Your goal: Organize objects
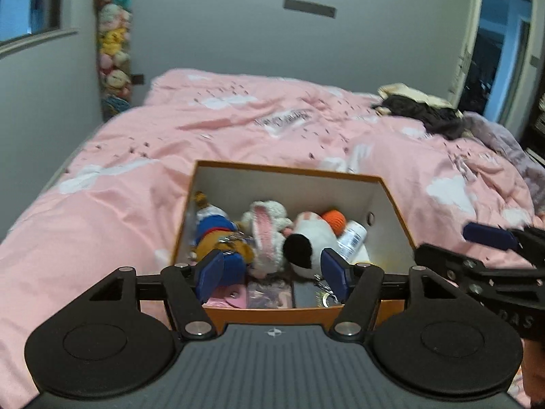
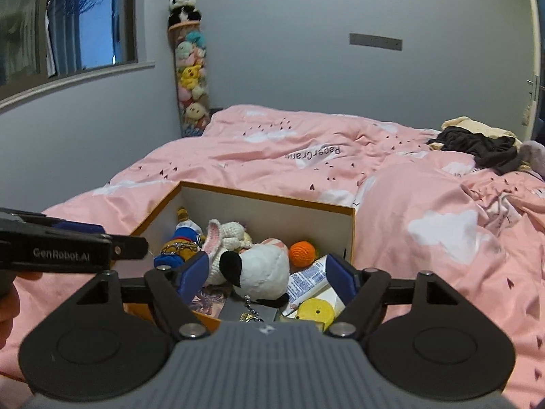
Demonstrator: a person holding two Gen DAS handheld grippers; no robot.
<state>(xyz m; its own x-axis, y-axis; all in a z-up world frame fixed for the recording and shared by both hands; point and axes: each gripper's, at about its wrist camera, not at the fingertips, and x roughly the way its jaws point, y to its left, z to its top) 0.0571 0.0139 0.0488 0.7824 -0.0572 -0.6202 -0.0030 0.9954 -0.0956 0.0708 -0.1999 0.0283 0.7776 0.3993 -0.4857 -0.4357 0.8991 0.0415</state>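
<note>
Both my left gripper (image 1: 274,271) and right gripper (image 2: 267,274) hang wide and empty above the orange box (image 1: 282,169), so I pick one toy, the white plush (image 2: 262,271), and close squarely on it.

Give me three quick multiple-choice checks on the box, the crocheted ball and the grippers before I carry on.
1. Where does the orange box sit?
A. on the pink duvet
B. on the windowsill
C. on the floor

2. What colour is the crocheted ball in the box?
A. green
B. orange
C. purple

3. How do both grippers stand?
A. each shut on a toy
B. one shut on the ball
C. both open, holding nothing

Answers:
1 A, the pink duvet surrounds the box on all visible sides.
2 B, it lies orange beside the white plush with a black patch.
3 C, the left gripper and right gripper show spread blue pads pressing on nothing.
</note>
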